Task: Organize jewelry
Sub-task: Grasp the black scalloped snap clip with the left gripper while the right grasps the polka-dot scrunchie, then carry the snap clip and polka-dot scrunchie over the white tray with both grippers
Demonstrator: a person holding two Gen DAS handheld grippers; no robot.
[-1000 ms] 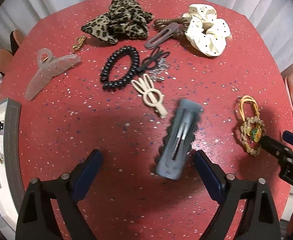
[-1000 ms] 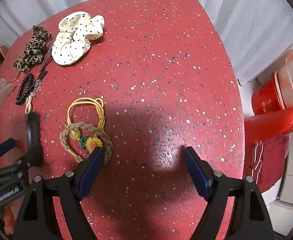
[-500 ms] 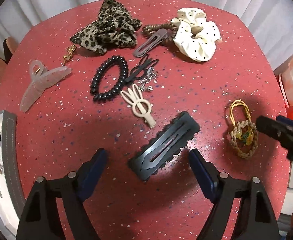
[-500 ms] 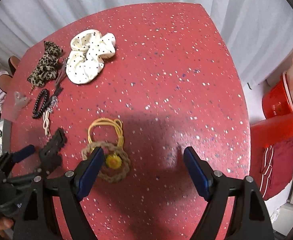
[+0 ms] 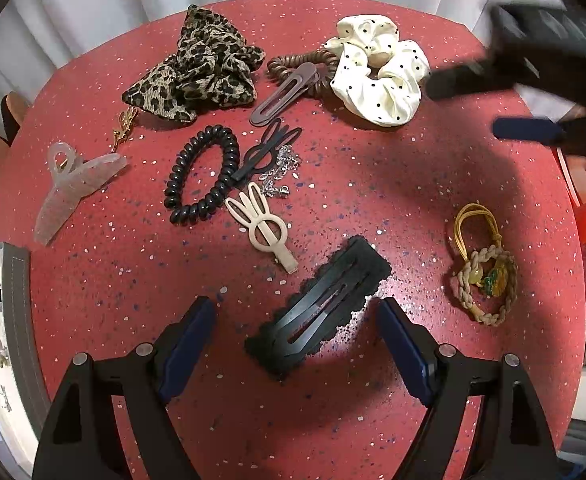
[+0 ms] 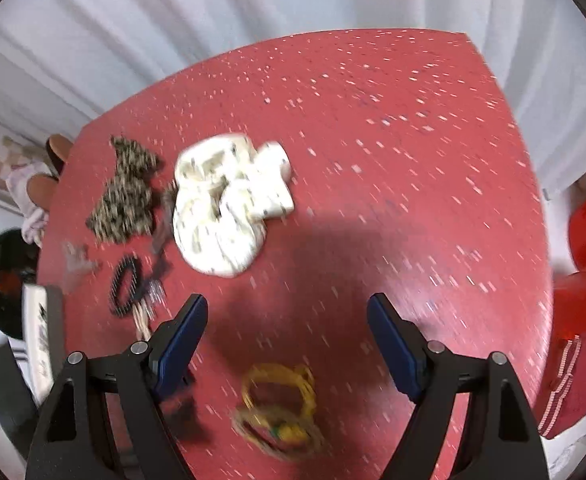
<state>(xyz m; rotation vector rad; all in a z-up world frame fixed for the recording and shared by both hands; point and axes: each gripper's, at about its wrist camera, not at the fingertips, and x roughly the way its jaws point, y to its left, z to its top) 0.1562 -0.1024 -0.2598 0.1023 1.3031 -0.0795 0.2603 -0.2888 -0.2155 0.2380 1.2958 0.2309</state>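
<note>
Released onto the tabletop (image 5: 373,420) a moment back: black scalloped hair clip (image 5: 319,310), blurred and on edge a second earlier, now lying flat and diagonal between the spread jaws of the left gripper (image 5: 295,350), touching neither pad. Jaws wide open, nothing held. Right gripper (image 6: 287,346) swung up and away from the braided tie with the yellow loop (image 5: 483,268) (frame badly motion-blurred), jaws likewise open and empty, tie now low between them in its own view and untouched. Seen in the left view as a dark smear above the polka-dot scrunchie (image 5: 377,70). Still scattered across the far side: leopard bow (image 5: 197,70), black coil tie (image 5: 203,176), cream bunny clip (image 5: 263,228), frosted claw clip (image 5: 73,184). Grey-rimmed tray (image 5: 17,320) at the left edge already holding a few small pieces. Judged: clip probably repositioned for a cleaner pick, most sorting yet undone.
</note>
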